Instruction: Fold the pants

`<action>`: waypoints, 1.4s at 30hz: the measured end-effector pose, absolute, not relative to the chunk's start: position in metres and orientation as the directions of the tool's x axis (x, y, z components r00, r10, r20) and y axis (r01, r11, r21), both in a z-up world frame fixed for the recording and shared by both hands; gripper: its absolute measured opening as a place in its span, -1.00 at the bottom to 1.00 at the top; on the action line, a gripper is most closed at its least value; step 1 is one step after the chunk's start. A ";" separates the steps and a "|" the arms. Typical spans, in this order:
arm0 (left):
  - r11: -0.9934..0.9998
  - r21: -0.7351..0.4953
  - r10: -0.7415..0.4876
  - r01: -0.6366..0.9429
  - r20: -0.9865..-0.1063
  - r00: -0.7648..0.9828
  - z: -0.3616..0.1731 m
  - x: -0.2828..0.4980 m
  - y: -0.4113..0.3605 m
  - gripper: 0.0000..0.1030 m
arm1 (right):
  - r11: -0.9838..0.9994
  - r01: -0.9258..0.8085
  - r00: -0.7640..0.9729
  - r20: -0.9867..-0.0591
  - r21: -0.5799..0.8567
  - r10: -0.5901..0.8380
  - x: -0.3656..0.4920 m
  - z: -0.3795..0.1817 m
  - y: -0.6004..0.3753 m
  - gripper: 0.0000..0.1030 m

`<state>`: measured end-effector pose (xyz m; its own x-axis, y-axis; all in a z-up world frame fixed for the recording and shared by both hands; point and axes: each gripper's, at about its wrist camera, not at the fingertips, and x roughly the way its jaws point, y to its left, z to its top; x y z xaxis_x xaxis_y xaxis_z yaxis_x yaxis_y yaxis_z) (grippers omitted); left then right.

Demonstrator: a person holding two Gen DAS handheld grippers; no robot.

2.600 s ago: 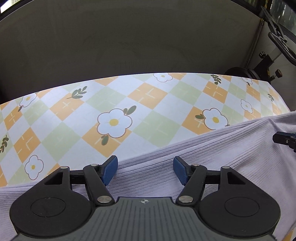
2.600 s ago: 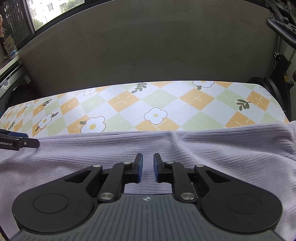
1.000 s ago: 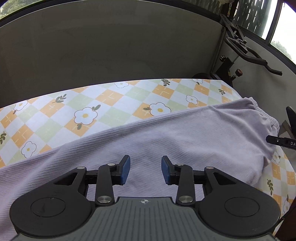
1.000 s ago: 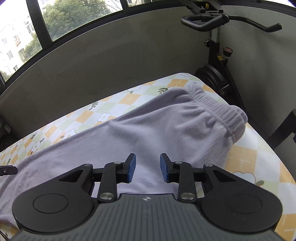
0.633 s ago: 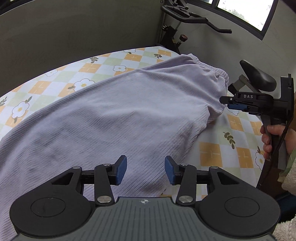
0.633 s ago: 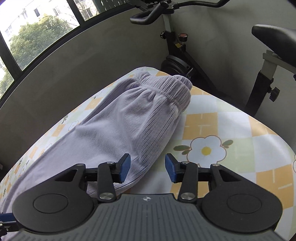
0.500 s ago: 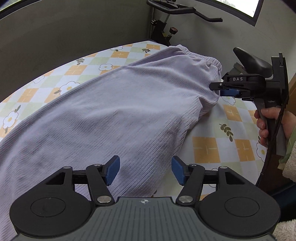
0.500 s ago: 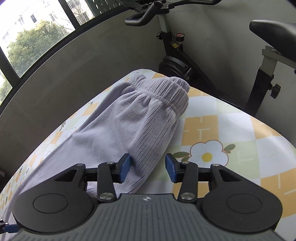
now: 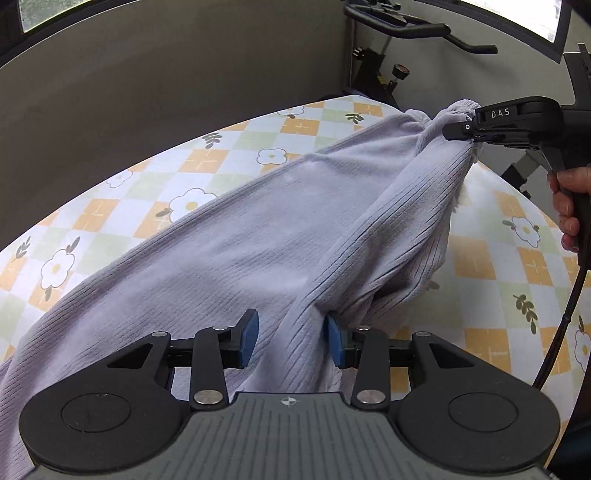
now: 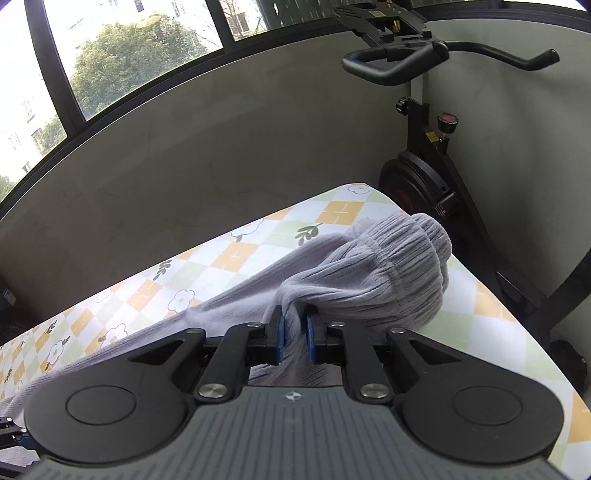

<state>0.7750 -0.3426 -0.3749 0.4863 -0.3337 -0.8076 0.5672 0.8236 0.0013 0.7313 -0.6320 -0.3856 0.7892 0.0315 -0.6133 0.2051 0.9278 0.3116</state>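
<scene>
Lavender ribbed pants (image 9: 258, 236) lie across a table with a flower-check cloth (image 9: 207, 162). My left gripper (image 9: 290, 341) is open, its blue pads either side of a raised fold of the pants at the near edge. My right gripper (image 10: 294, 339) is shut on the pants (image 10: 373, 280) at the elastic waistband end and holds that end bunched above the table. The right gripper also shows in the left wrist view (image 9: 469, 134), pinching the waistband at the upper right.
An exercise bike (image 10: 428, 155) stands just past the table's right end, its handlebar (image 9: 417, 26) overhead. A grey wall (image 9: 147, 92) runs behind the table. Bare cloth (image 9: 509, 266) shows to the right of the pants.
My right gripper closed on the waistband end and lifted it. My left gripper moved in so a fold of the pants sits between its open pads.
</scene>
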 end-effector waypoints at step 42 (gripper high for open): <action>0.851 -0.332 -0.481 0.407 -0.803 0.351 -0.379 0.818 -0.239 0.09 | 0.930 0.177 0.468 -0.859 0.323 0.210 0.696 -0.375 -0.478 -0.89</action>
